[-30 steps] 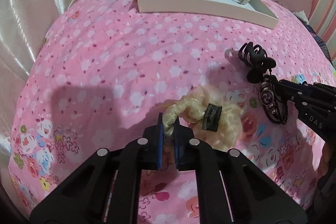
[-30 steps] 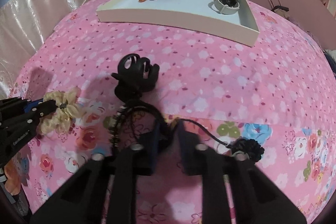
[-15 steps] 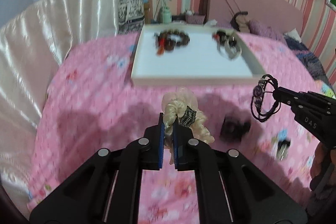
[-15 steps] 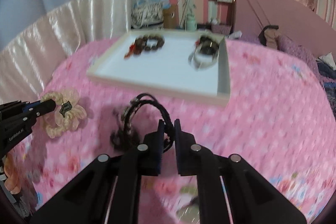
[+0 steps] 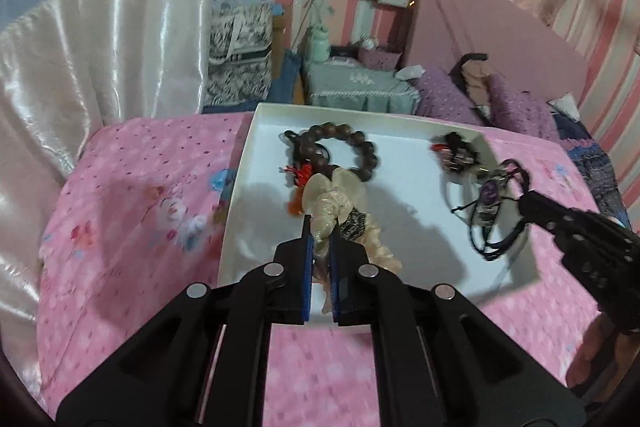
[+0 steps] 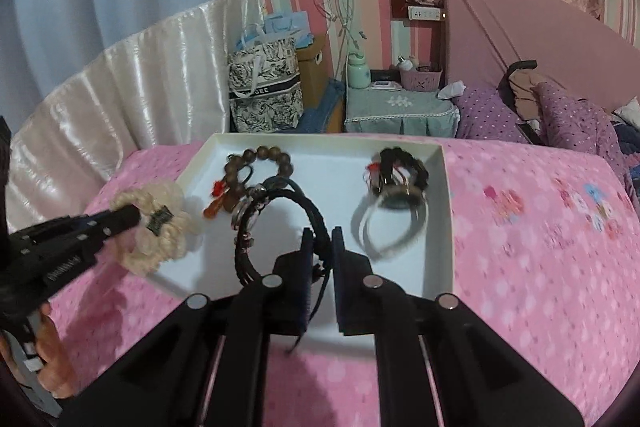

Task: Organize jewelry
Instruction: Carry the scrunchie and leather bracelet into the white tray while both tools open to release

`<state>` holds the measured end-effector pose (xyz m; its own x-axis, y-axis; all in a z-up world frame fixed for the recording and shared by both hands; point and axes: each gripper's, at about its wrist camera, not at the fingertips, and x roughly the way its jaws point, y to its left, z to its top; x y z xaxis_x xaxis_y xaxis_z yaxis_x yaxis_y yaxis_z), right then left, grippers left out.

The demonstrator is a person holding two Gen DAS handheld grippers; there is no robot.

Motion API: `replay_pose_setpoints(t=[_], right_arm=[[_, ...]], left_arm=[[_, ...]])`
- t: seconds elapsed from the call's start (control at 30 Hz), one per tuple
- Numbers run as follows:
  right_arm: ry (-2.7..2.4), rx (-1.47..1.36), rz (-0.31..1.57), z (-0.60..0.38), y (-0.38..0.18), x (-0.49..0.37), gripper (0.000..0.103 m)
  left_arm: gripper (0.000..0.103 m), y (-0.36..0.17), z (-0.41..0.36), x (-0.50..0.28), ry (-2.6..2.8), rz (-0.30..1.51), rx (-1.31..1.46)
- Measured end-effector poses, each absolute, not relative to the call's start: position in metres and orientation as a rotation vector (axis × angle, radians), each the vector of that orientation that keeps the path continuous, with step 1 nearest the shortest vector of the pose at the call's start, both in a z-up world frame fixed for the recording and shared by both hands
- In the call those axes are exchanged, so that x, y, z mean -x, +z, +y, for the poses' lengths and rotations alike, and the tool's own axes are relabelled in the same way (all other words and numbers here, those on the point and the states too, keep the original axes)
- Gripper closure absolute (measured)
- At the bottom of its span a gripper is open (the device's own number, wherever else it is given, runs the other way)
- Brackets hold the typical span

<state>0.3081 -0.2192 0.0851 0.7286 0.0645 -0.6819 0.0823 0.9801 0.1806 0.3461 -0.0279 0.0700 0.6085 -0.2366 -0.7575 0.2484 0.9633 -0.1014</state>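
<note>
My left gripper (image 5: 321,227) is shut on a cream scrunchie (image 5: 340,203) and holds it above the near left part of the white tray (image 5: 236,195). My right gripper (image 6: 321,239) is shut on a black cord bracelet (image 6: 280,219) with a charm, held over the tray's near middle. The right gripper (image 5: 524,199) and its bracelet (image 5: 490,215) show at the right of the left wrist view. The left gripper (image 6: 134,215) and scrunchie (image 6: 160,227) show at the left of the right wrist view. A brown bead bracelet (image 6: 260,163) and a white headband (image 6: 396,207) lie in the tray.
The tray (image 6: 446,211) rests on a pink floral bedspread (image 6: 540,247). A satin curtain (image 6: 132,83) hangs to the left. Beyond the bed stand a patterned bag (image 6: 264,87), a covered nightstand (image 6: 396,111) and purple pillows (image 6: 492,119).
Both grippers have lifted their items off the bedspread and carried them forward, from short of the tray to over it. The black hair claw has dropped out of view.
</note>
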Motion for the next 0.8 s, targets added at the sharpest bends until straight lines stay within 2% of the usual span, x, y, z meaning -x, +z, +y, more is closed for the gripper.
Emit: replay_pose_setpoints(t=[0.2,0.57,0.73,0.8], right_arm=[[-0.043,-0.191,0.808,-0.222,0.062,-0.355,0.094],[-0.041,-0.169,0.911,-0.210,0.017,-0.387,0.094],[-0.044,-0.164,0.915,-0.208,0.012,-0.389,0.092],[-0.043,-0.152,0.916,-0.206,0.012,-0.389,0.092]], left_arm=[[0.099,0.032,-0.039,-0.396,-0.247,0.956,-0.037],[0.098,0.003,-0.039,-0.408,-0.171,0.983,-0.104],[0.094,0.002,-0.034,-0.410,-0.147,0.980,-0.100],[0.089,0.003,-0.032,-0.411,-0.131,0.980,-0.102]])
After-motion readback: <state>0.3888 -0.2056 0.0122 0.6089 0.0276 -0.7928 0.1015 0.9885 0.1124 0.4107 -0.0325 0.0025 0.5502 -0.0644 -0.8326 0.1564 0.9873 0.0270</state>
